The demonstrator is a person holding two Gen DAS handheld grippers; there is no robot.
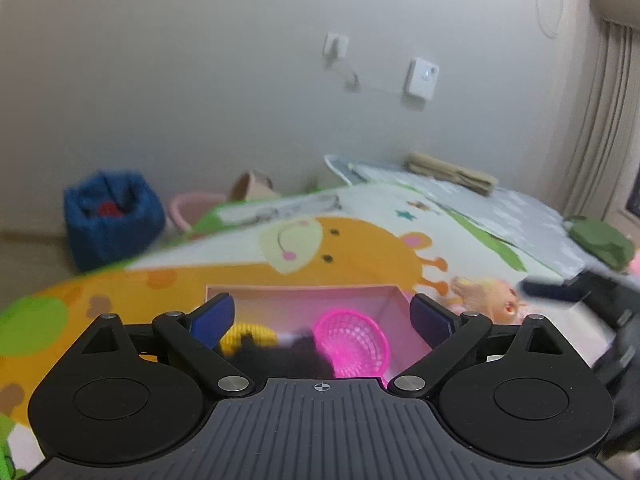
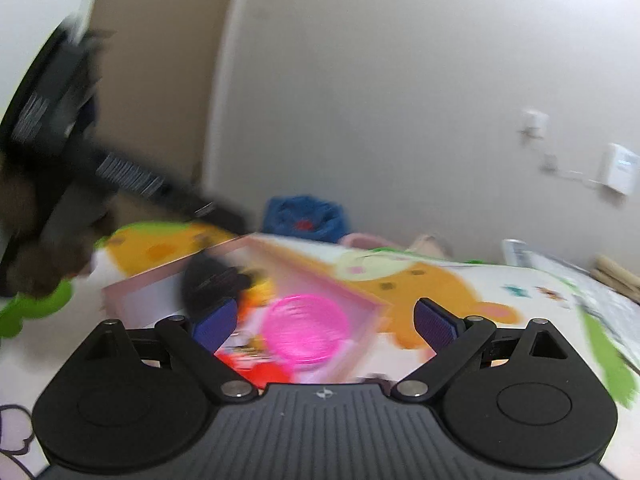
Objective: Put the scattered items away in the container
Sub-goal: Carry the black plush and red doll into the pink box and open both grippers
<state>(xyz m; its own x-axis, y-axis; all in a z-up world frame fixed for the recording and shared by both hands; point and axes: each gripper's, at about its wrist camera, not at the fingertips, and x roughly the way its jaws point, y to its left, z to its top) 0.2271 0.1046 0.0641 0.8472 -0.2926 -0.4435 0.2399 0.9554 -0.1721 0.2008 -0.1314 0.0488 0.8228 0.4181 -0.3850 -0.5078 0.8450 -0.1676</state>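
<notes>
My left claw [image 1: 322, 318] is spread wide with nothing between its blue pads, hanging just above the pink box [image 1: 304, 294] that sits on the giraffe play mat [image 1: 360, 248]. Inside that box I see a pink mesh basket [image 1: 352, 342], something yellow [image 1: 248, 334] and a dark item [image 1: 280, 354] too blurred to identify. A doll with light hair [image 1: 490, 298] lies on the mat just beside the box's right corner, outside it. My right claw [image 2: 324, 324] is also parted and empty, looking down at the same box [image 2: 240, 276] from the other side; the pink basket [image 2: 306, 330] shows there with red and yellow pieces beside it, all smeared by motion. The other gripper's body [image 2: 60, 128] and the hand holding it fill the left of that view. Behind the mat stand a blue fabric bin [image 1: 114, 218] and a pink tub [image 1: 192, 208]. I can make out no legible writing or labels anywhere.
</notes>
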